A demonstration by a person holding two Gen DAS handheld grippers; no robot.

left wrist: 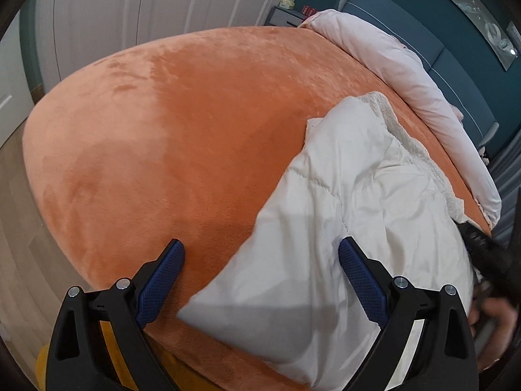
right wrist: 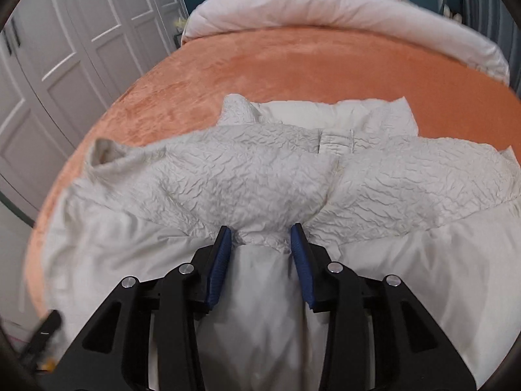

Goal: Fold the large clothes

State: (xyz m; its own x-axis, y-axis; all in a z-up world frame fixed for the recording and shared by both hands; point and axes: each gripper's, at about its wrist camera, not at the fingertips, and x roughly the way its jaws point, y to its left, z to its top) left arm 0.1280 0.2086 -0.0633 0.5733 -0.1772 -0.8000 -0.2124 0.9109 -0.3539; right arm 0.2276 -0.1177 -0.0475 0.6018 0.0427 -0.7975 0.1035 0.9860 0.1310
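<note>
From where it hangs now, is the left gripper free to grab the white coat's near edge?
Probably yes: the left gripper is open above the white coat, nothing between them.

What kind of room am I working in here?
Most likely a bedroom: the white jacket lies on a bed with an orange cover, a rolled pale duvet lies along its far edge, and white wardrobe doors stand alongside.

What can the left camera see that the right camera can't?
Only the left view shows wide-open left gripper over the coat's smooth edge, and a hand at the right edge. Only the right view shows the right gripper with a bunch of crinkly coat between its fingers. Both show the white coat, orange blanket and pale quilt.
</note>
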